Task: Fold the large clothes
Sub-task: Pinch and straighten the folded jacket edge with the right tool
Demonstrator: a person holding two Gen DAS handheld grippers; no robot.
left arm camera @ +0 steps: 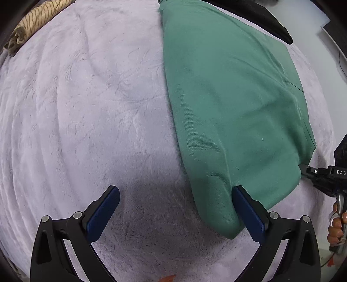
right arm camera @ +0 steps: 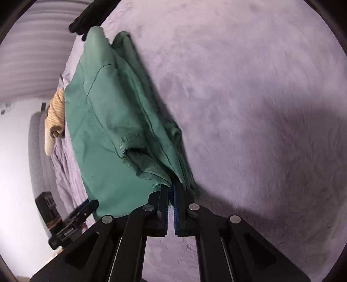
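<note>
A green garment (left arm camera: 234, 104) lies folded into a long band on the lilac plush cover (left arm camera: 86, 108). My left gripper (left arm camera: 175, 195) is open just above the cover; its right finger touches the garment's near left corner and nothing is between the pads. My right gripper (right arm camera: 171, 191) is shut on the garment's (right arm camera: 112, 121) near edge, with several cloth layers bunched at the fingertips. The right gripper also shows in the left wrist view (left arm camera: 321, 173) at the garment's right corner. The left gripper shows in the right wrist view (right arm camera: 86, 208) at the lower left.
A tan striped cloth (left arm camera: 34, 23) lies bunched at the far left edge, also visible in the right wrist view (right arm camera: 55, 117). A black garment (left arm camera: 260, 15) lies beyond the green one. The lilac cover (right arm camera: 260, 108) spreads wide to the right.
</note>
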